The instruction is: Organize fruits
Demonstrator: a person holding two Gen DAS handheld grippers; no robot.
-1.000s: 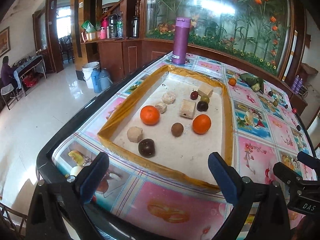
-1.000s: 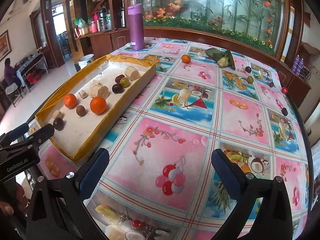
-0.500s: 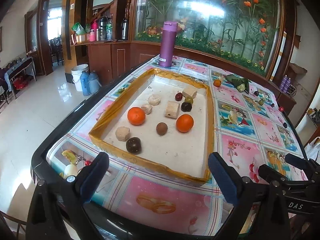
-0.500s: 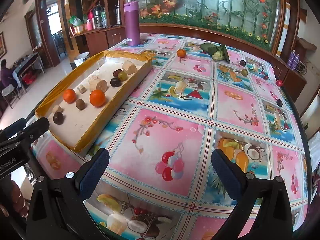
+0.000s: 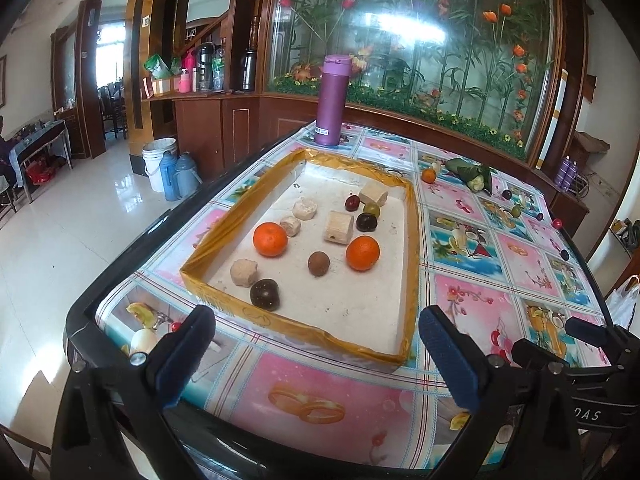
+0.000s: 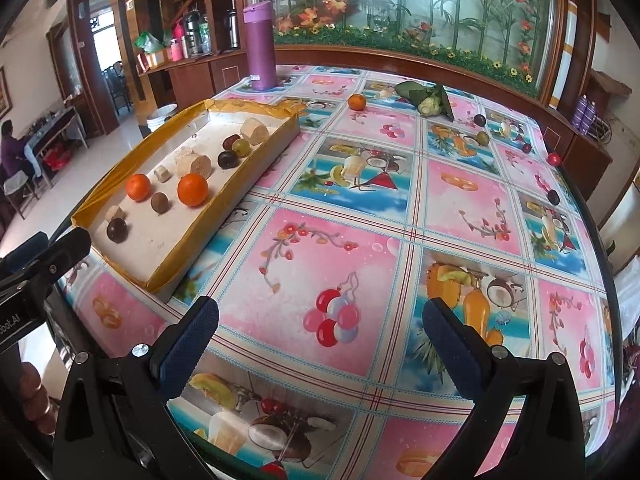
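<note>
Both our grippers have their fingers spread wide with nothing between them: the left gripper (image 5: 316, 354) hangs over the near table edge facing the tray, the right gripper (image 6: 320, 346) over the pink balloon square further right. Blue ribbed pads on black frames.

Table (image 6: 360, 216) is covered in a glossy plastic cloth, pink and blue squares printed with fruit and flowers, dark rim round the edge. On the left sits a shallow rectangular tray (image 5: 412, 248), white floor, walls wrapped in yellow tape. Inside we've got two oranges (image 5: 270, 239), some dark round fruits and pale chunky blocks.

Further back, loose on the cloth: another orange (image 6: 356, 101), a green leafy bundle (image 6: 426, 100), scattered small fruits along the right. Purple flask (image 5: 331, 100) stands upright at the far end. Behind it a glass wall with painted flowers, wood panelling, shiny tiled floor on the left.
</note>
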